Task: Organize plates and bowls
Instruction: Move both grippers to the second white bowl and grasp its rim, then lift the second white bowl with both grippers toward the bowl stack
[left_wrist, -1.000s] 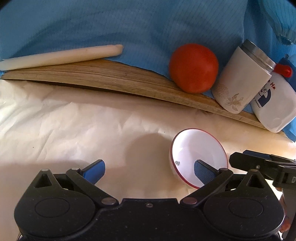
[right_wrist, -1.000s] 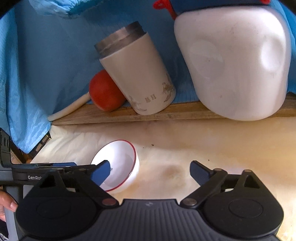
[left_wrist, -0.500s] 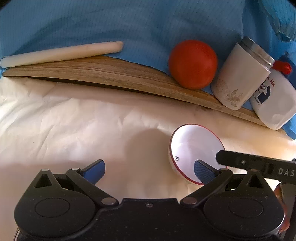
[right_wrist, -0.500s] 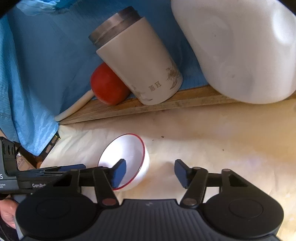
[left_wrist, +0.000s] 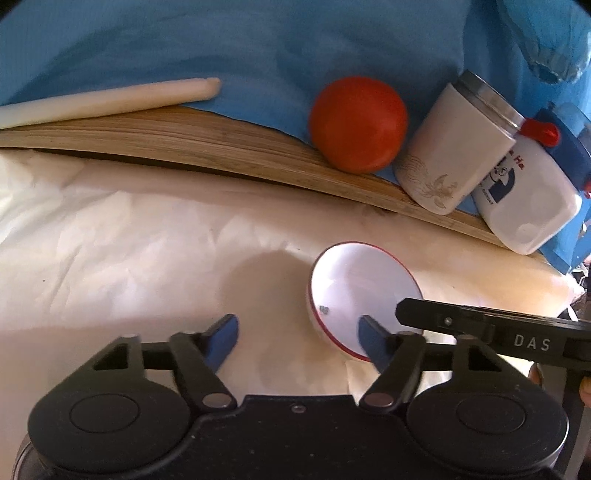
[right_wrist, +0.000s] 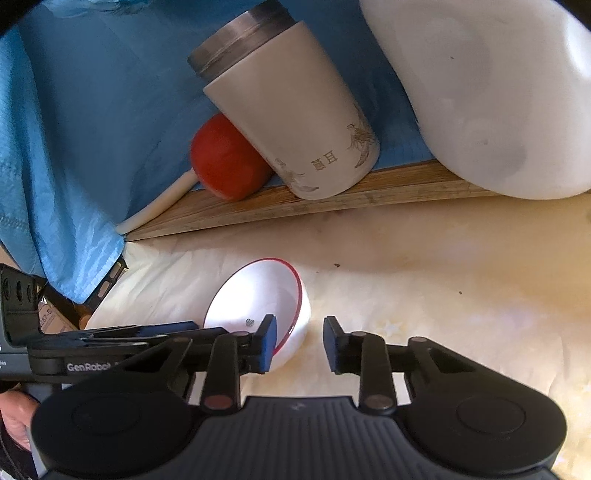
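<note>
A small white bowl with a red rim (left_wrist: 360, 291) sits on the cream cloth; it also shows in the right wrist view (right_wrist: 262, 306). My left gripper (left_wrist: 299, 338) is open, its right finger over the bowl's near rim and its left finger on the cloth. My right gripper (right_wrist: 299, 341) is partly closed with a gap left, straddling the bowl's right wall: one finger inside the rim, the other outside. The right gripper's arm (left_wrist: 491, 328) crosses the bowl's right edge in the left wrist view.
A wooden board (left_wrist: 221, 147) runs along the back against blue cloth. On it stand a red ball (left_wrist: 358, 123), a white lidded tumbler (right_wrist: 291, 110) and a white jug (right_wrist: 491, 92). A white rod (left_wrist: 107, 98) lies at the far left.
My right gripper has narrowed and moved in on the bowl's wall. My left gripper has narrowed its opening. The bowl has stayed in place.
</note>
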